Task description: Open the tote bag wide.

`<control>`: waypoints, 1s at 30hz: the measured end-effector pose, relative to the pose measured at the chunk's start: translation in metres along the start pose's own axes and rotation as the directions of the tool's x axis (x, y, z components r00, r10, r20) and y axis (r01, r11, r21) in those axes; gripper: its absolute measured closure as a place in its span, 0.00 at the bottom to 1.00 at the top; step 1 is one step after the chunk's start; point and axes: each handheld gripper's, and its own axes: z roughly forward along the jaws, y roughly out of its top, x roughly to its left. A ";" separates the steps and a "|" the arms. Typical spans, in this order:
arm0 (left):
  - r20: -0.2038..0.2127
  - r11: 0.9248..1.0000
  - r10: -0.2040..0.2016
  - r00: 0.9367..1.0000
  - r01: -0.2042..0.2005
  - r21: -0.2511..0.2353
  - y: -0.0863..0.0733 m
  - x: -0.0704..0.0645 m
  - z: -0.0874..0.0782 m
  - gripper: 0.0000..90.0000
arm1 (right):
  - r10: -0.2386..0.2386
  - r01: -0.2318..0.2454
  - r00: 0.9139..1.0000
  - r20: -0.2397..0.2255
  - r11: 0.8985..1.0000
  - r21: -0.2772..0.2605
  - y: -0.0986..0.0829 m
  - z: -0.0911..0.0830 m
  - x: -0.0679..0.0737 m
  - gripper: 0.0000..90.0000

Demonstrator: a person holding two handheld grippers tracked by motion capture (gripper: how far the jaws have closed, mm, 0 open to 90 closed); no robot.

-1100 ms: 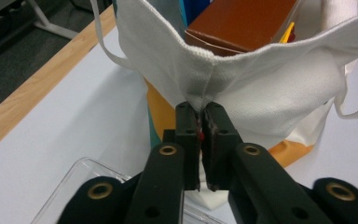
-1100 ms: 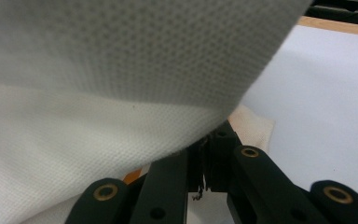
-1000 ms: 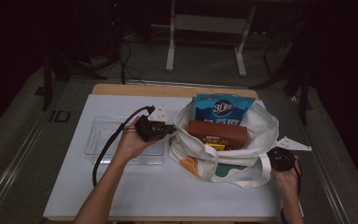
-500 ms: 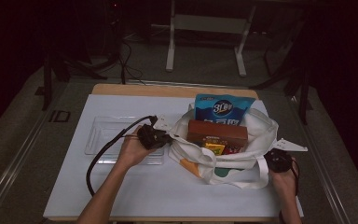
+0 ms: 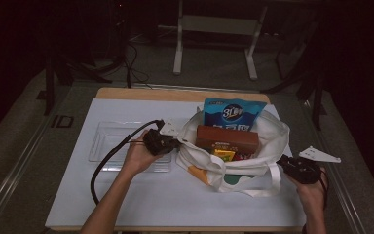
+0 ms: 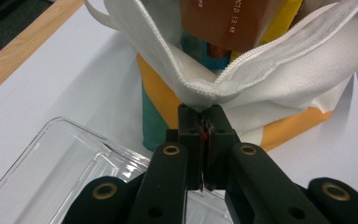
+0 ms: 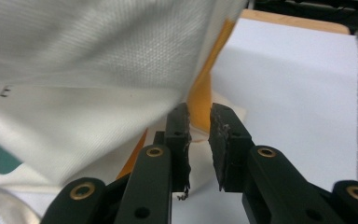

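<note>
step: opening/holding the white tote bag (image 5: pixel 233 156) at its mouth; looks like the bag is being spread so its contents can be reached. Judgement only.
bag position: middle-right of the white table mat (image 5: pixel 126 195), upright-ish, mouth facing up and toward the camera in the high view.
contents: brown box (image 5: pixel 227 138) lying across the top, blue snack pouch (image 5: pixel 233 114) standing behind it, a yellow pack (image 5: pixel 224 155) just under the box. Deeper items too hidden to name.
left gripper (image 6: pixel 204 122): jaws pinched tight on the hemmed rim of the bag at its left corner; cloth bunches right at the tips, no gap between the pads.
right gripper (image 7: pixel 198 126): jaws parted a narrow slot, nothing between them; the bag's side cloth touches or nearly touches the left pad, cannot tell which. In the high view it sits at the bag's right end, just beside the strap.
clear plastic tray (image 5: pixel 121 146): empty, left of the bag, under the left hand (image 5: pixel 139 156).
next move: right gripper needs to slide onto the right rim or strap and close, then pull away from the left to stretch the mouth open. Left must keep its pinch.
risk: the rim cloth is thin and could slip from the pinch; the bag could tip and the brown box slide out.
</note>
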 end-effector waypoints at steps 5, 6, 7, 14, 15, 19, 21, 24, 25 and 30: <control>-0.003 1.000 0.007 1.000 -0.007 0.001 0.001 0.000 -0.001 0.98 | 0.005 -0.006 1.000 -0.025 0.999 -0.044 0.000 -0.017 0.000 0.85; -0.004 1.000 0.007 1.000 -0.007 0.001 0.002 0.000 -0.001 0.98 | -0.002 0.001 1.000 -0.029 0.999 -0.046 0.001 -0.019 0.001 0.83; -0.005 1.000 0.008 1.000 -0.008 0.001 0.002 0.000 -0.001 0.98 | -0.009 0.008 0.999 -0.034 0.999 -0.048 0.002 -0.020 0.002 0.81; -0.010 1.000 0.002 1.000 -0.002 -0.004 0.001 0.000 -0.001 0.98 | -0.041 0.039 0.997 -0.061 0.999 -0.038 0.012 -0.010 0.004 0.76; -0.012 1.000 -0.001 1.000 0.001 -0.005 0.001 -0.001 0.000 0.98 | -0.049 0.048 0.997 -0.061 0.998 -0.028 0.013 -0.007 0.005 0.80; -0.018 1.000 0.000 1.000 0.000 0.003 0.000 -0.002 0.002 0.98 | -0.056 0.054 0.996 -0.067 0.998 -0.025 0.015 -0.001 0.007 0.97; -0.020 1.000 0.003 1.000 -0.003 0.016 -0.001 -0.003 0.004 0.98 | -0.056 0.055 0.997 -0.060 0.998 -0.016 0.012 0.001 0.008 0.98; -0.027 0.999 0.015 1.000 -0.014 0.041 -0.002 -0.005 0.009 0.98 | -0.055 0.055 0.997 -0.051 0.998 0.015 0.007 0.008 0.008 0.99; -0.031 0.998 0.022 0.999 -0.020 0.051 -0.002 -0.006 0.011 0.98 | -0.053 0.054 0.997 -0.050 0.998 0.028 0.004 0.010 0.007 0.99; -0.031 0.995 0.022 0.999 -0.019 0.094 -0.007 -0.008 0.022 0.98 | -0.045 0.049 0.998 -0.042 0.994 0.097 -0.007 0.023 0.007 1.00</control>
